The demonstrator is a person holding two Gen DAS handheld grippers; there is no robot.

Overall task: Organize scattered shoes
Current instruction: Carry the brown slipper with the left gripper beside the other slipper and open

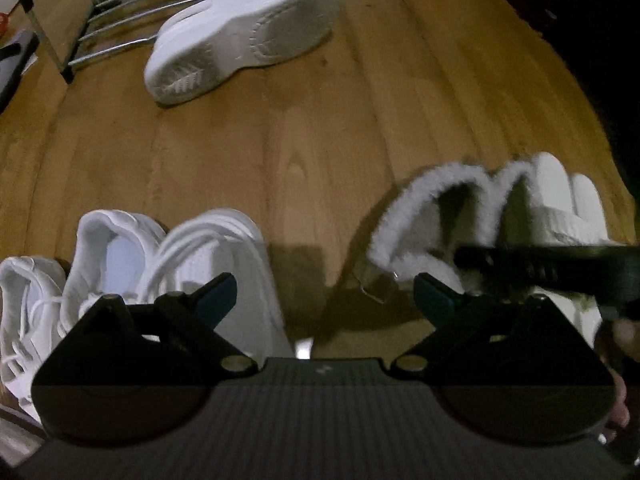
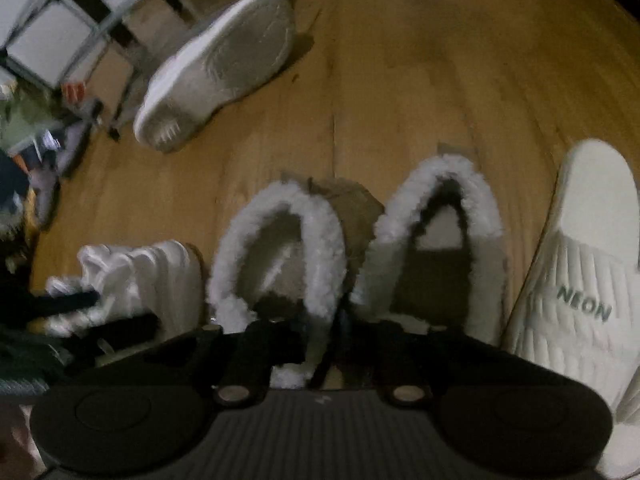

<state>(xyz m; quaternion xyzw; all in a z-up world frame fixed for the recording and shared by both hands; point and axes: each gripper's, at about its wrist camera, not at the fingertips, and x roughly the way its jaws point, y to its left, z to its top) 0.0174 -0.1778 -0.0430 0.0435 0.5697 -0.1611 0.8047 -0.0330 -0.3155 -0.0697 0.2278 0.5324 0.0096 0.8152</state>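
Left wrist view looks down at a wooden floor (image 1: 320,152) with shoes lying about. The left claw (image 1: 325,296) has its two fingers spread wide, the blue pads well apart, with nothing between them but bare boards. Just beyond its left finger sit two white sneakers (image 1: 132,264) side by side, laces up. Further off, a white clog (image 1: 244,36) lies tipped on its side, its sole facing the camera, right beside the metal shoe rack (image 1: 100,16) at the top left. To the right stand two fur-lined slippers (image 1: 452,216), and behind them a white slide sandal (image 1: 568,204). A dark bar of the other tool crosses in front of the slippers at the right edge.

From the right wrist view, the right claw (image 2: 338,344) hangs low over the two fur-lined slippers (image 2: 288,256), which stand side by side with their openings up. Its fingers are drawn close with a narrow gap, and the fur rim of the left slipper lies at that gap; the picture is too blurred and dark there for me to tell whether the pads actually pinch it. The white slide sandal (image 2: 580,272), marked NEON, lies just beside the right slipper. The white clog (image 2: 216,68) rests on its side near the rack (image 2: 72,20), and the sneakers (image 2: 140,280) are at the left.
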